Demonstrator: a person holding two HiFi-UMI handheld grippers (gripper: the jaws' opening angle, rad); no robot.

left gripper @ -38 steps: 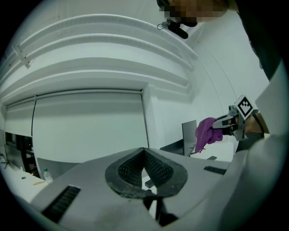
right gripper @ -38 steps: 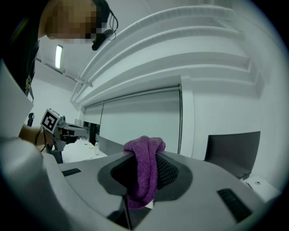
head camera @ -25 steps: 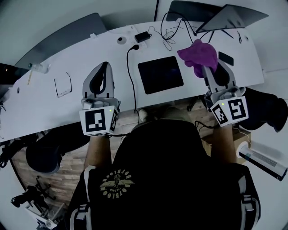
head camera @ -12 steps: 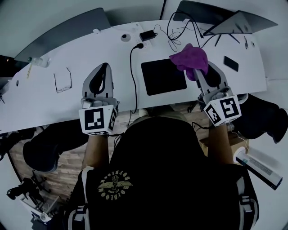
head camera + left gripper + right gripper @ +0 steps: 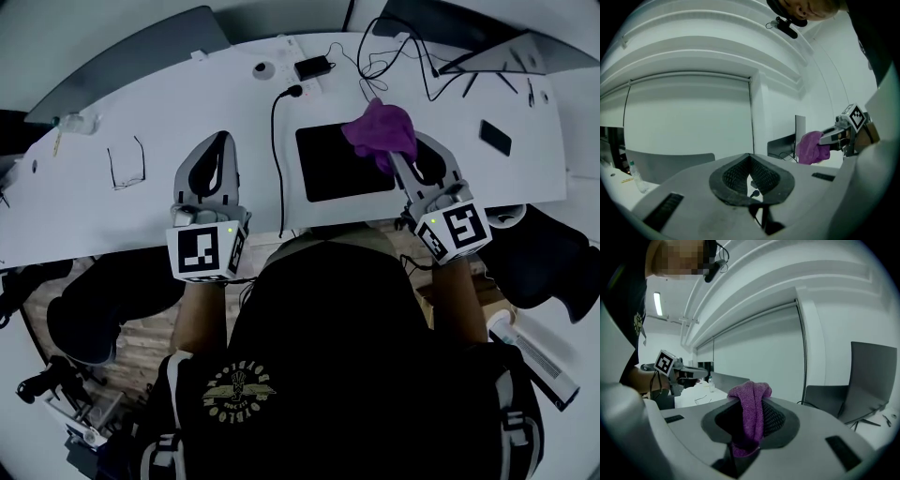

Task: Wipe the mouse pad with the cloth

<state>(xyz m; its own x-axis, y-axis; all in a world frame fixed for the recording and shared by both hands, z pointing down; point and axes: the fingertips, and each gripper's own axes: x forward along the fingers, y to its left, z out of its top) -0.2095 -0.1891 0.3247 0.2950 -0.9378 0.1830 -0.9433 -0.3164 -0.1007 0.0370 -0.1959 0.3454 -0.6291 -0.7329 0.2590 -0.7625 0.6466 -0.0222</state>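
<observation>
**Cloth hanging at the mouse pad's right edge**

Right gripper [image 5: 392,157] is clamping the purple cloth [image 5: 380,131] over the top-right corner of the black mouse pad [image 5: 333,164]. Left gripper [image 5: 217,150] is pointing forward over the white desk [image 5: 112,216], jaws together and empty. The right gripper view is showing the cloth draping between its jaws. The shirt emblem [image 5: 239,389] is too small to read.

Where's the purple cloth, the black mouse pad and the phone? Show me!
purple cloth [image 5: 382,129], head view, middle of the bunched-up part.
mouse pad [image 5: 330,167], head view, bare centre of its black top.
phone [image 5: 494,137], head view, middle of its dark face.
</observation>
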